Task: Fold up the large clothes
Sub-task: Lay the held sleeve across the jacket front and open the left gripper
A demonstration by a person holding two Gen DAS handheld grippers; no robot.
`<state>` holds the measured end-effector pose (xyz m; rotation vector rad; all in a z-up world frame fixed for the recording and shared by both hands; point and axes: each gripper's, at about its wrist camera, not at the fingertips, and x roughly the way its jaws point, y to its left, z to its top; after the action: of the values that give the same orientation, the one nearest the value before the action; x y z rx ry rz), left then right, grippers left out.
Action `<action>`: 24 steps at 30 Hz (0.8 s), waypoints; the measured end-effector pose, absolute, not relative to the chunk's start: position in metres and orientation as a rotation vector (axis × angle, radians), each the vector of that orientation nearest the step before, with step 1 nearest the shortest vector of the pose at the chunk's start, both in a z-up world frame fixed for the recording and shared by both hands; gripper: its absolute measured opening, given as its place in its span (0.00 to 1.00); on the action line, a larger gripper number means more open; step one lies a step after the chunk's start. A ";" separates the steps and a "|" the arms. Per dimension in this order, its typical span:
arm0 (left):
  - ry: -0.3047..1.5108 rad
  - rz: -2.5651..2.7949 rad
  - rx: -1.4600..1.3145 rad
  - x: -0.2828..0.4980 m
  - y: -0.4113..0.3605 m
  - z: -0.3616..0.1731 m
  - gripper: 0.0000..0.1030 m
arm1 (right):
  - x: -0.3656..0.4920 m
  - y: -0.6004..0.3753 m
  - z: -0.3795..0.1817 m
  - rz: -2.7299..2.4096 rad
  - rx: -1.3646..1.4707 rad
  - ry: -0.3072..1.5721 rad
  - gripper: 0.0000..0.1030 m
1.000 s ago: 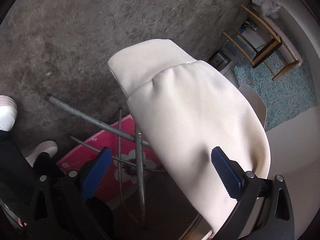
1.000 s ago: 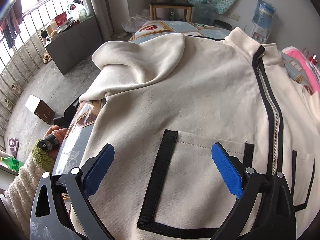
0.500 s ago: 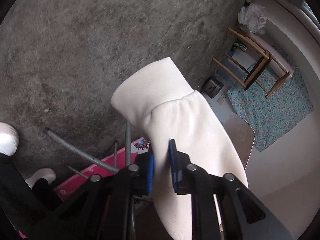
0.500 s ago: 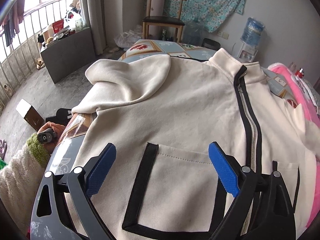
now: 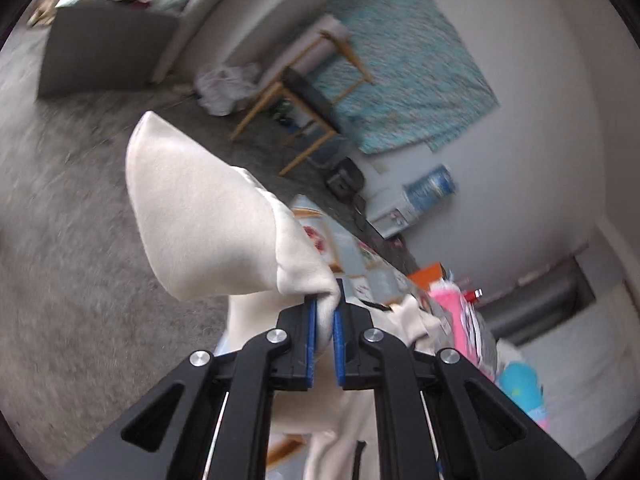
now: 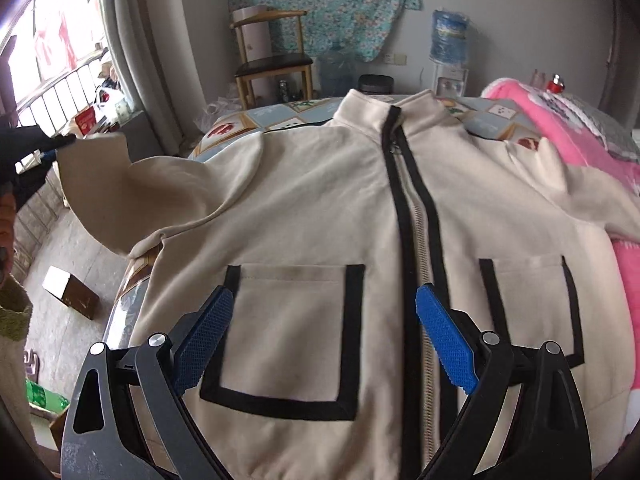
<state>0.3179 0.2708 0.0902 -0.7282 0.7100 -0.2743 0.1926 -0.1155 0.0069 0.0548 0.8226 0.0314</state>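
The jacket point(image 6: 320, 208) lies zipped, front up, on the table point(image 6: 256, 114). The left gripper point(image 5: 325, 308), tilted downward, pinches its sleeve point(image 5: 200, 216) aloft; the right gripper point(image 6: 320, 320) hovers spread over a pocket point(image 6: 288, 320).

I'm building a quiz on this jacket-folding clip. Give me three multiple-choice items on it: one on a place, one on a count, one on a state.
1. The chair stands:
A. beyond the jacket's collar, by the wall
B. on the jacket
C. under the pink blanket

2. Black-trimmed pockets on the jacket:
A. one
B. two
C. four

3. The left tool is:
A. open above the floor
B. shut on the sleeve
C. shut on the zip

Answers: 1 A, it stands behind the collar; 2 B, one either side of the zip; 3 B, its pads pinch cream cloth.
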 end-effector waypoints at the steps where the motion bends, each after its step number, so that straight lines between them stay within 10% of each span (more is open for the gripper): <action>1: 0.713 -0.326 -0.670 0.313 0.241 0.104 0.07 | 0.188 -0.126 0.010 0.016 0.073 0.820 0.86; 9: 0.878 -0.509 -0.230 0.276 0.027 0.075 0.11 | 0.163 -0.196 0.002 -0.113 0.117 0.885 0.90; 24: 0.957 -0.322 0.084 0.215 -0.032 -0.028 0.78 | 0.183 -0.226 -0.055 -0.116 -0.051 1.080 0.93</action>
<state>0.2153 -0.0316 -0.0279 0.0836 0.9569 -0.3222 0.1828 -0.2261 -0.0547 -0.0508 1.0798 -0.1160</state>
